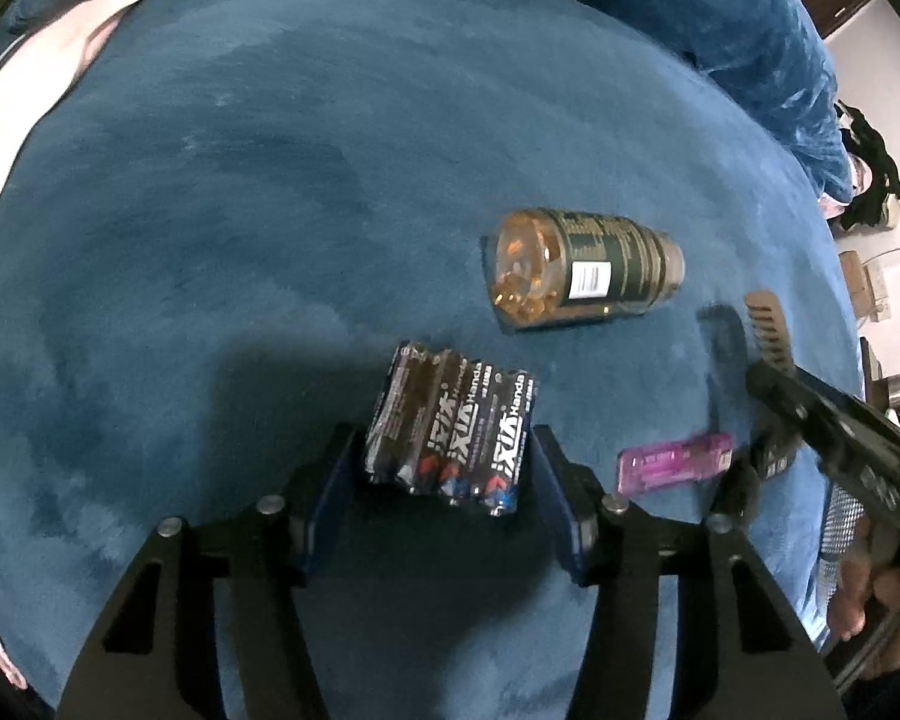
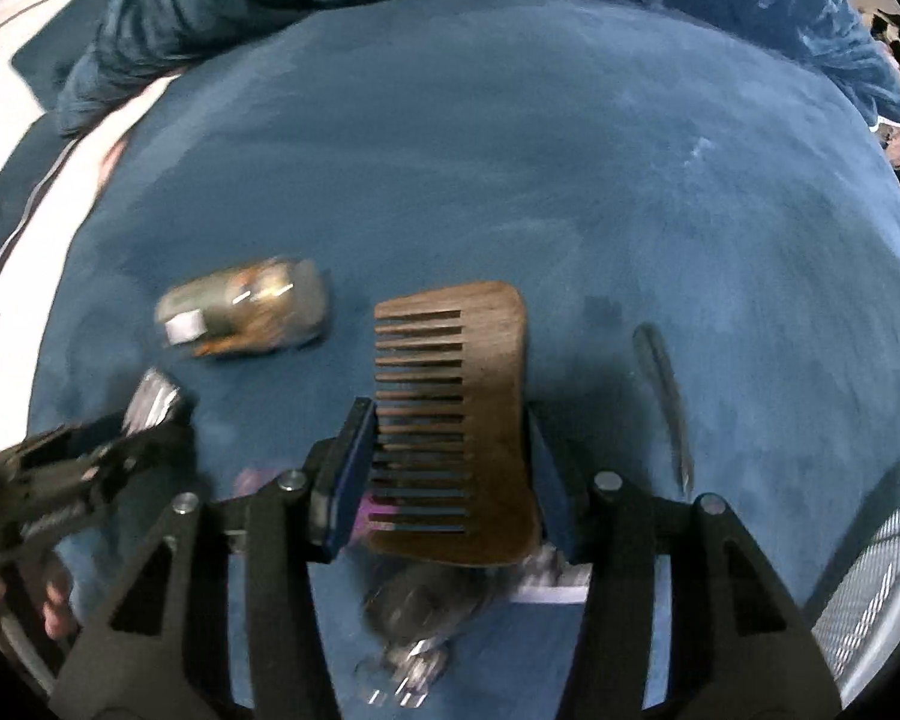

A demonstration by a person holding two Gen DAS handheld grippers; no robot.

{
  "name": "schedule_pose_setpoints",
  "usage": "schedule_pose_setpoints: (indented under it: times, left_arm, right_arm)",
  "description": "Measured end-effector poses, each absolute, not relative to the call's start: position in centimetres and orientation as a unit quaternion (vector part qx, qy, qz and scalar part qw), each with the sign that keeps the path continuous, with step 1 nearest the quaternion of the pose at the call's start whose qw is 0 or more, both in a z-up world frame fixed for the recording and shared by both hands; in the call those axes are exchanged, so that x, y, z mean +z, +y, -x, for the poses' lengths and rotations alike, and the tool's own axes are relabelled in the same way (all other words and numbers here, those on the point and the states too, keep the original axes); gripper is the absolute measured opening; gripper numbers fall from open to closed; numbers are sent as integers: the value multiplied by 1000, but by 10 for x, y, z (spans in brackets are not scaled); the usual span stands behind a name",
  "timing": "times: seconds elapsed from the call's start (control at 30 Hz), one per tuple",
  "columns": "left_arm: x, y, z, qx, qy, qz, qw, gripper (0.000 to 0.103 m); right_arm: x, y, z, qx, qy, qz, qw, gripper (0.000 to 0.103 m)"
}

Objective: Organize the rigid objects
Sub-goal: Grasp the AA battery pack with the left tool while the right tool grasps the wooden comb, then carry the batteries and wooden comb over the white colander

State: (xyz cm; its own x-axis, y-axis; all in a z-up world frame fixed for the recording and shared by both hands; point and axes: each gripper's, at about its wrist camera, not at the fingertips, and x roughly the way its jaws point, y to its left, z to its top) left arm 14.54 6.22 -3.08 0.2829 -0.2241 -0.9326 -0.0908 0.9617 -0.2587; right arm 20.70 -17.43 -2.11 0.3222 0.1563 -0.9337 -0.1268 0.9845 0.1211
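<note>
Between the fingers of the left gripper (image 1: 447, 468) in the left wrist view, a shrink-wrapped pack of batteries (image 1: 450, 426) is sitting crosswise, its long edges against the two blue pads, so the jaws are closing on it at roughly the pack's own width; whether it is being lifted clear of the blue cloth (image 1: 210, 210) I cannot tell. Gripping across the flat pack is probably keeping the cells from twisting. Beyond it a capsule bottle (image 1: 588, 267) is lying on its side, well apart, and a purple lighter (image 1: 675, 461) is lying flat off to the right, near the other tool.

Across the right wrist view, the right gripper (image 2: 450, 468) is holding a wooden comb (image 2: 453, 420) lengthwise, teeth facing the left pad and spine against the right one (a hold that is likely sparing the teeth from bending). The comb is projecting forward past the fingertips. A wire basket (image 2: 882, 588) is showing at the lower right edge, plausibly where these things are going; the bottle is blurring to the left
</note>
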Motion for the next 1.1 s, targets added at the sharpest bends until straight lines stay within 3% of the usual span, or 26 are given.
schedule_pose_setpoints:
  times: [0.63, 0.9, 1.1]
  left_arm:
    - [-21, 39, -49, -61, 614, 76, 784, 57]
    - [-42, 40, -46, -48, 626, 65, 776, 60]
    - [-38, 43, -42, -53, 622, 67, 778, 57]
  right_arm:
    - [-30, -155, -77, 125, 611, -11, 782, 51]
    - [-51, -137, -75, 94, 625, 21, 774, 54]
    - [-44, -136, -77, 91, 612, 17, 786, 51]
